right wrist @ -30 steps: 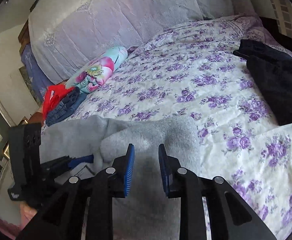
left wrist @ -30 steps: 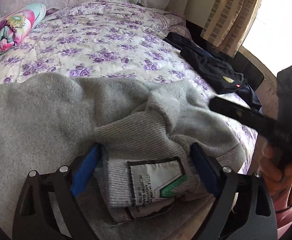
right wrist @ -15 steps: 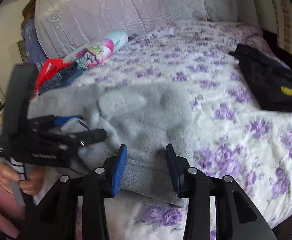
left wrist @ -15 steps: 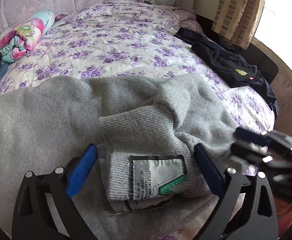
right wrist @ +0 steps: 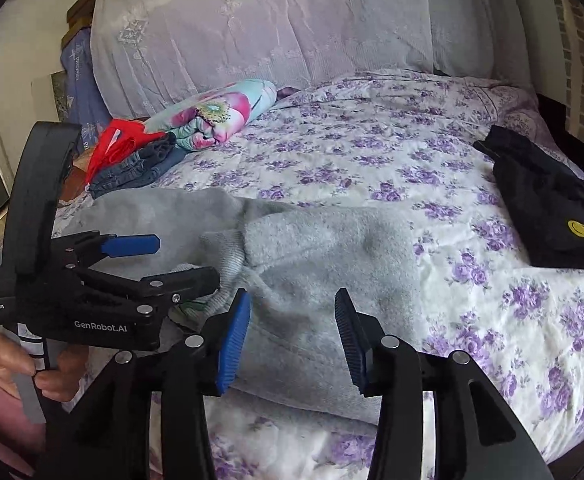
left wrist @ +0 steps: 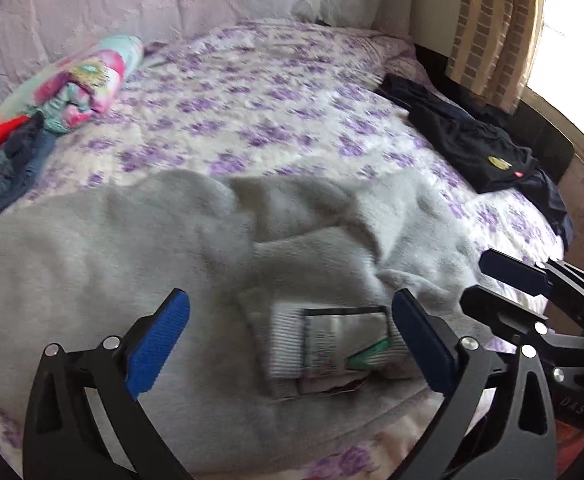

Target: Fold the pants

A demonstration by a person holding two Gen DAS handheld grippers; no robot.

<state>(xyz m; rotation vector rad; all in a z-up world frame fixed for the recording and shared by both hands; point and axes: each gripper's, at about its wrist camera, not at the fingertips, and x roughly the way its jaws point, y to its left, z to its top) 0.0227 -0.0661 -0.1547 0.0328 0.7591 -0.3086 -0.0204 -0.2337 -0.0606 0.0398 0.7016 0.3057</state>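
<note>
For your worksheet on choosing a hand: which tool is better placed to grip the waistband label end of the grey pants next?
Probably left. The left tool is open with the waistband label between its fingers; the right tool sits over plain fabric of the pants.

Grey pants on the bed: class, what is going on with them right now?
A person holds a gripper in each hand over the grey pants, which lie folded on the flowered bed. The left gripper has just been opening and stands wide around the waistband label, its pads off the cloth. The right gripper has also been opening, with the fabric edge between its pads but not pinched. Both seem to be letting go.
</note>
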